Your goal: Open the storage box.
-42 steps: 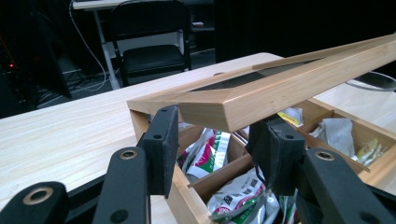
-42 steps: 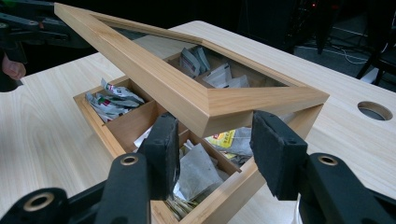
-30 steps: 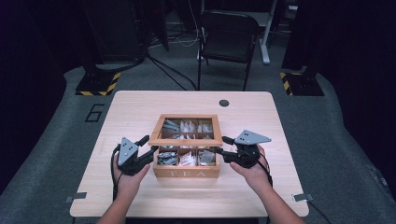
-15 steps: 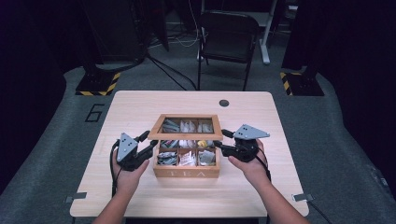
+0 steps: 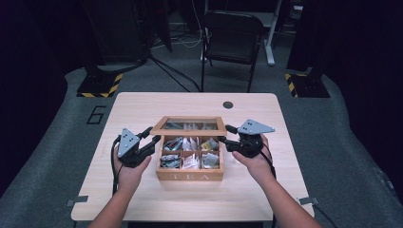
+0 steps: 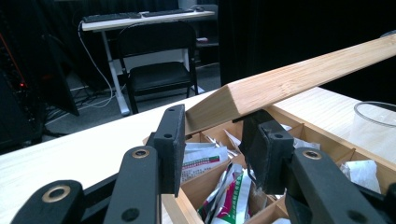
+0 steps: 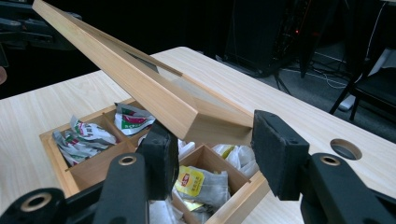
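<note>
A wooden tea box (image 5: 190, 175) with several compartments of tea bags (image 5: 190, 154) stands mid-table. Its glass-paned lid (image 5: 192, 133) is tilted up at the front, hinged at the back. My left gripper (image 5: 153, 134) holds the lid's front left corner. In the left gripper view the lid (image 6: 289, 81) ends between the pads of that gripper (image 6: 215, 140), whose jaws have just been closing on it. My right gripper (image 5: 225, 134) clamps the front right corner; in the right gripper view the lid (image 7: 140, 79) sits between the pads of that gripper (image 7: 217, 144), above the tea bags (image 7: 191, 179).
The light wooden table (image 5: 142, 109) has a round cable hole (image 5: 228, 105) behind the box. A black folding chair (image 5: 233, 33) stands beyond the far edge. Bare tabletop lies left, right and in front of the box.
The lid's front edge has come up off the box and now slopes upward. Both grippers have risen a little with it at its front corners.
</note>
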### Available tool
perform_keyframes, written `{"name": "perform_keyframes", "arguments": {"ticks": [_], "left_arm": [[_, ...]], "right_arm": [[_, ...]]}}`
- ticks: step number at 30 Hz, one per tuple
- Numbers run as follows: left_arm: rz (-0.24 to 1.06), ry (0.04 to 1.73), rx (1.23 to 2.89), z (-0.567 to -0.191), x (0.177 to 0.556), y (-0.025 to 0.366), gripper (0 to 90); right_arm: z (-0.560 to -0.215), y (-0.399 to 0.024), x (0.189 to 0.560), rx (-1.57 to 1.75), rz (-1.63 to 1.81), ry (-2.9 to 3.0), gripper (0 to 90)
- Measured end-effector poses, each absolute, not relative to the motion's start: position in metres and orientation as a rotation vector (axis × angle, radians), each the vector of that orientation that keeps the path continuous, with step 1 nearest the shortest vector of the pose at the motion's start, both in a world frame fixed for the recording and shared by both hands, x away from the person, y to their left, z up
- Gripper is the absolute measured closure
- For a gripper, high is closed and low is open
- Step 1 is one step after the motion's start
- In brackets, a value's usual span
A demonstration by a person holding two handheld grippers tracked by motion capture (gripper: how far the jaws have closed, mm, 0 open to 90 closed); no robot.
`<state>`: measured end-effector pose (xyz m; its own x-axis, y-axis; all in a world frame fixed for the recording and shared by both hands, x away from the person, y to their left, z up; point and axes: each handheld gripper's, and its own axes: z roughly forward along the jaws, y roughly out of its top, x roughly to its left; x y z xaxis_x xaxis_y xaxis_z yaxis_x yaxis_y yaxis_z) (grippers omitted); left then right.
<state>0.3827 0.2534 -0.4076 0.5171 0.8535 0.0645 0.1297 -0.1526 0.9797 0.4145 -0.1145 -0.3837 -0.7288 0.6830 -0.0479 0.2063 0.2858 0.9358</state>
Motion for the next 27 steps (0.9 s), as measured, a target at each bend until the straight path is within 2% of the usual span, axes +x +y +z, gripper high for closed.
{"name": "perform_keyframes", "arguments": {"ticks": [27], "left_arm": [[0.771,0.868,1.593,-0.385,0.405,0.254,60.5]], "right_arm": [[-0.365,-0.108,0.437,0.801,1.416,2.063,52.5]]}}
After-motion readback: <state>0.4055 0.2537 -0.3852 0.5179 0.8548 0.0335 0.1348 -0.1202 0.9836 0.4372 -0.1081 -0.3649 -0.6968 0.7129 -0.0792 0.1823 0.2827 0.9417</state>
